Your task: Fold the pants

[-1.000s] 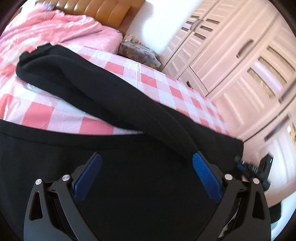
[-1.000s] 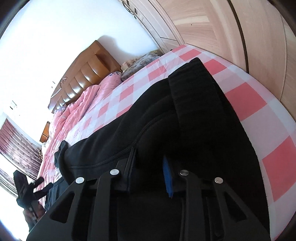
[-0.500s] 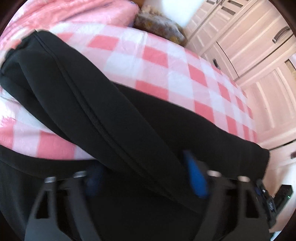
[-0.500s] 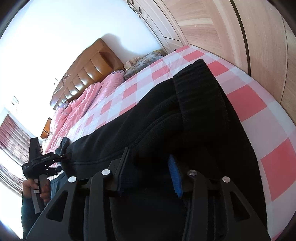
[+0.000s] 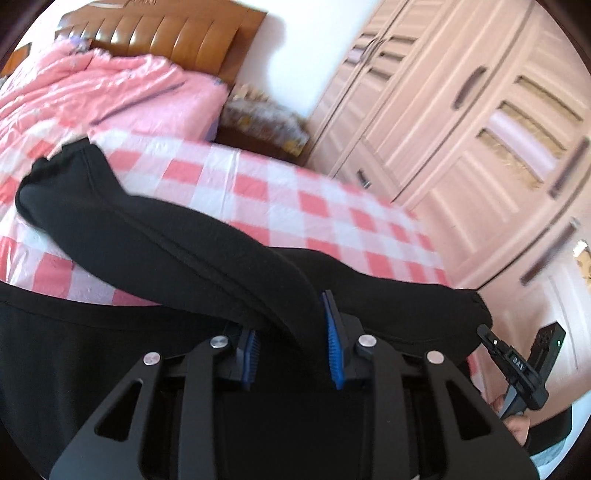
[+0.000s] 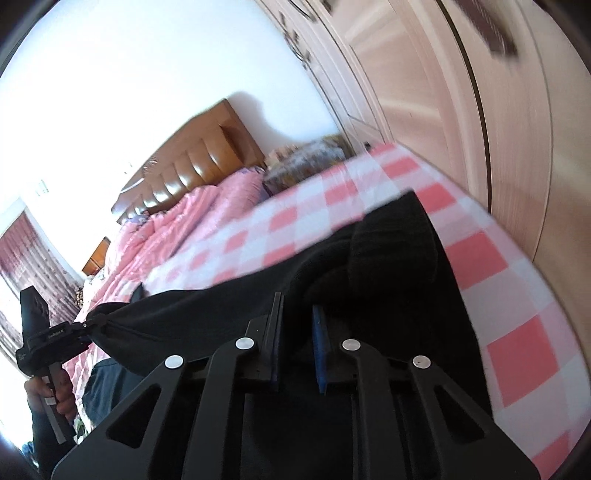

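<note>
- The left gripper (image 5: 291,341) has its blue pads (image 5: 334,354) drawn in on a thick bunch of black cloth, so it is clamped on the pants (image 5: 166,243) near the edge closest to the camera.
- The right gripper (image 6: 297,349) is likewise pinched on the same cloth, its jaws narrowly parted with a fold of fabric between them; the dark cloth against dark fingers makes the exact bite hard to read, but it looks like a firm hold.
- Outward from the left fingers, one leg runs diagonally up and to the left, lying over the other; its cuff (image 5: 51,173) rests on the checked sheet (image 5: 280,195).
- From the right wrist view, the ribbed waistband (image 6: 399,236) sits just beyond the fingers, near the bed's edge beside the wardrobe (image 5: 480,122).
- A pink quilt (image 5: 103,92) lies well apart toward the headboard (image 5: 166,33).
- My judgement: the step in hand is the lengthwise fold, both grippers carrying one edge across.
- The next move calls for moving both hands evenly, keeping the cloth taut, laying the legs aligned edge to edge, then releasing.
</note>
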Demonstrator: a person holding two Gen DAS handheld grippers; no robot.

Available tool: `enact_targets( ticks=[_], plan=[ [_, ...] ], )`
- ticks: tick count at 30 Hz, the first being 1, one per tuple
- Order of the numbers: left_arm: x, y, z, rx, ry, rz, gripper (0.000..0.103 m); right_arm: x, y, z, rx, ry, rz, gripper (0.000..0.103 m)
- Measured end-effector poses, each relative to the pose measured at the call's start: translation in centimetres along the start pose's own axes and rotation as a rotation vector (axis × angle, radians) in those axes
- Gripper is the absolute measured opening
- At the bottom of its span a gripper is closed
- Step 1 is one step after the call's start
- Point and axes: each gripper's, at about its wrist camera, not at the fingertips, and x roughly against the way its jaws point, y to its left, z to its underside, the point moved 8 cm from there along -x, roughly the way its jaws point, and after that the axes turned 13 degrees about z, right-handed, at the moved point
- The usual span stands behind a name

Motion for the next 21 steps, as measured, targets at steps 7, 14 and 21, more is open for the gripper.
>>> enact_targets(
  ticks=[7, 14, 21],
  plan=[
    [3.9, -1.5, 5.5, -0.059, -0.013, 0.041, 0.03, 4.7, -1.0, 1.8, 0.006, -0.014, -0.021, 0.015],
    [1.2, 2.3, 14.2, 0.007, 0.153, 0.01, 0.056, 3.0, -4.6, 8.3, -0.029, 0.137, 0.053, 0.016],
    [2.6, 1.2, 13.2, -0.009, 0.048, 0.036, 0.097, 3.7, -5.3, 9.8, -0.064, 0.149, 0.034, 0.063]
  ],
)
